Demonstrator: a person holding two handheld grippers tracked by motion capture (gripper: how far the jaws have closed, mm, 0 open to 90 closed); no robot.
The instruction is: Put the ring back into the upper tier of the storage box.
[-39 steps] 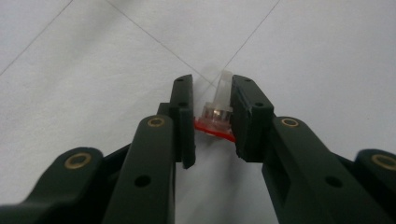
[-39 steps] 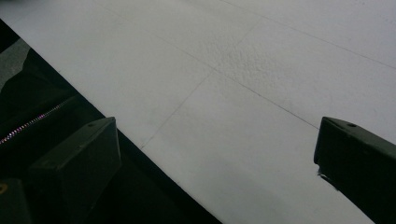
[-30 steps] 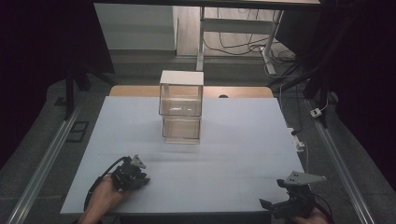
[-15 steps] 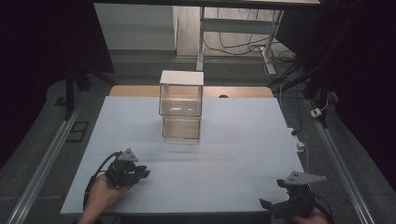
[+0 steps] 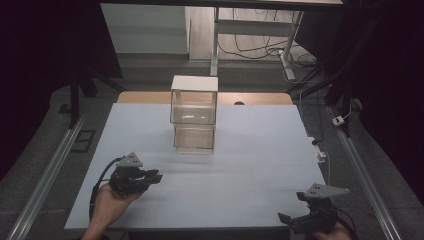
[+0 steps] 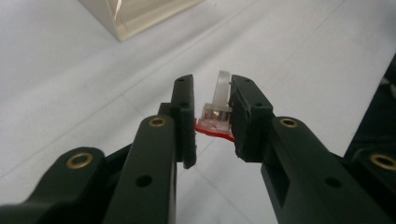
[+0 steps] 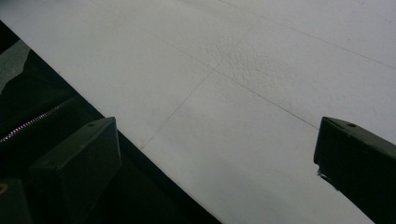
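Observation:
Two clear boxes stand stacked at the table's far middle, the upper box (image 5: pixel 194 100) with a white lid on the lower box (image 5: pixel 194 138). My left gripper (image 5: pixel 155 176) hovers near the front left, pointing right, and is shut on a small clear plastic piece (image 6: pixel 218 103) with a red underside. In the left gripper view the left gripper (image 6: pixel 212 88) pinches that piece between its black jaws, and a corner of the lower box (image 6: pixel 140 14) shows at the top. My right gripper (image 5: pixel 285 218) rests at the front right edge. In the right gripper view the right gripper (image 7: pixel 217 135) stands open over bare table.
The white table (image 5: pixel 260 160) stretches between the grippers and the boxes. Metal rails (image 5: pixel 55 165) run along both sides. A small white plug and cable (image 5: pixel 320 152) lie at the table's right edge. A desk frame with cables (image 5: pixel 280 45) stands beyond the far edge.
My left gripper has lifted off the table with the small piece in it and drifted slightly left. The right gripper has kept still.

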